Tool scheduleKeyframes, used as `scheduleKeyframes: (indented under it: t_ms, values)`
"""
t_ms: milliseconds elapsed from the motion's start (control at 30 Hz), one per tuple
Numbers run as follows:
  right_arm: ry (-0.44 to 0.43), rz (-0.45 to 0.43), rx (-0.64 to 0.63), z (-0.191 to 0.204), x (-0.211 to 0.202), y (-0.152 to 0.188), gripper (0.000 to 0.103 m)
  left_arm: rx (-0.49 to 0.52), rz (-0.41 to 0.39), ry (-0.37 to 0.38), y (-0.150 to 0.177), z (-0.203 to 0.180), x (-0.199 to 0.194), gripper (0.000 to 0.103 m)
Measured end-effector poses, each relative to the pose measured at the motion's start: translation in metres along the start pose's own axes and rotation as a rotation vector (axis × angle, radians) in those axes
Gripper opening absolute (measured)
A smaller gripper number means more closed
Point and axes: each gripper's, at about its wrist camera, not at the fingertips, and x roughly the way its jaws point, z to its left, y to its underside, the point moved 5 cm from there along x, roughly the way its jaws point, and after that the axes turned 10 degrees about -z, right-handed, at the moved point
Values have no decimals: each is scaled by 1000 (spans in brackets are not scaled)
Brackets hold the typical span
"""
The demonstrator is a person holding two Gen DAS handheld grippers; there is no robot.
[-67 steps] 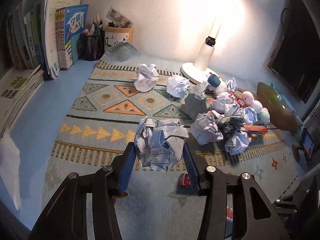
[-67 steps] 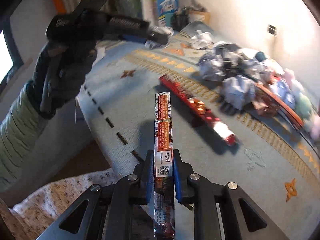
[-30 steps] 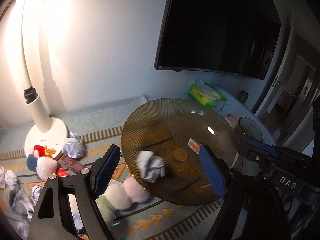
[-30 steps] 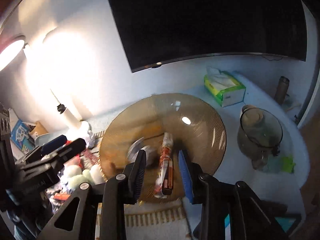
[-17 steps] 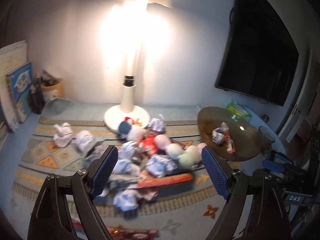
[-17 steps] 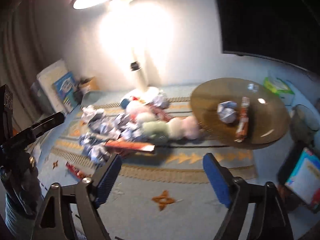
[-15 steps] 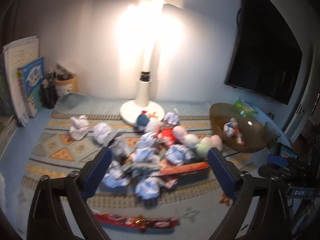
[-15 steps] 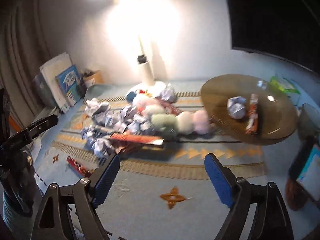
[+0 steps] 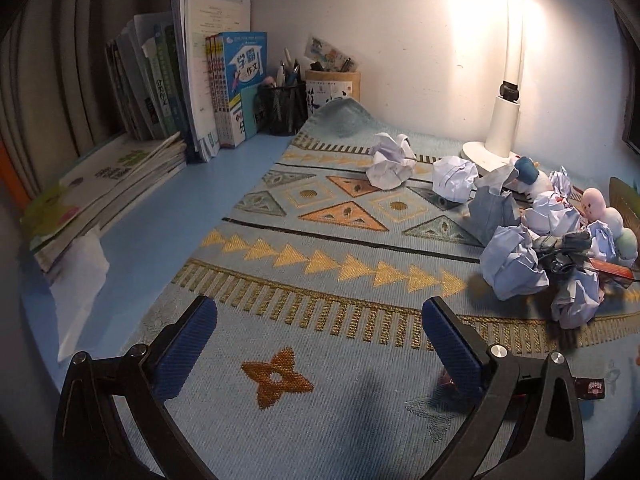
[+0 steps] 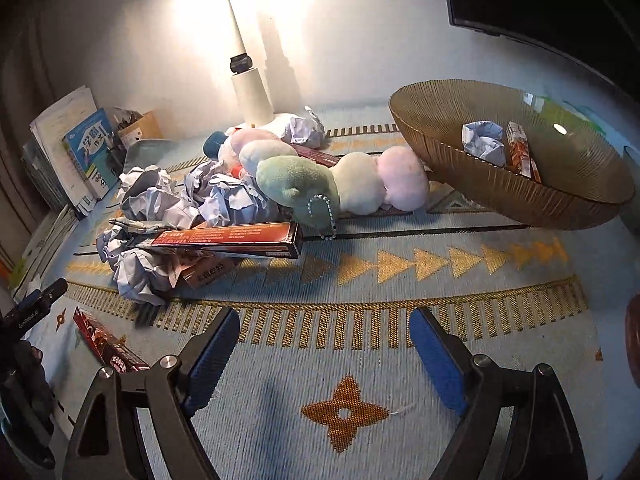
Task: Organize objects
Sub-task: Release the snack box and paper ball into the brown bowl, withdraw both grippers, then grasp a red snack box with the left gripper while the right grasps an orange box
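Both grippers are open and empty above a patterned blue mat (image 9: 320, 240). My left gripper (image 9: 316, 344) hovers over the mat's near left part, left of a pile of crumpled paper balls (image 9: 512, 260). My right gripper (image 10: 324, 348) faces the pile of paper balls (image 10: 224, 204), a long red box (image 10: 228, 238) and a pastel plush caterpillar (image 10: 340, 184). A brown ribbed bowl (image 10: 500, 188) at the right holds a paper ball (image 10: 482, 140) and a red snack pack (image 10: 520, 148). Another red snack pack (image 10: 106, 342) lies near the left gripper.
Books (image 9: 192, 92) and pen holders (image 9: 308, 96) stand at the back left, with flat booklets (image 9: 104, 184) in front. A white lamp (image 10: 250, 88) stands behind the pile. A dark screen (image 10: 552, 0) hangs above the bowl.
Both grippers let go of the paper ball and the snack pack into the bowl, opened wide, and swung back left and down toward the mat and pile.
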Motion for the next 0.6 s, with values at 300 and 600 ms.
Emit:
scheduleKeyframes:
  t_ms: [300, 600]
  values:
    - [9, -3, 29, -5, 1, 1, 86, 52, 11, -25, 5, -8, 0, 102]
    - [-7, 17, 28, -3, 4, 3, 87, 56, 1, -29, 3, -6, -3, 102]
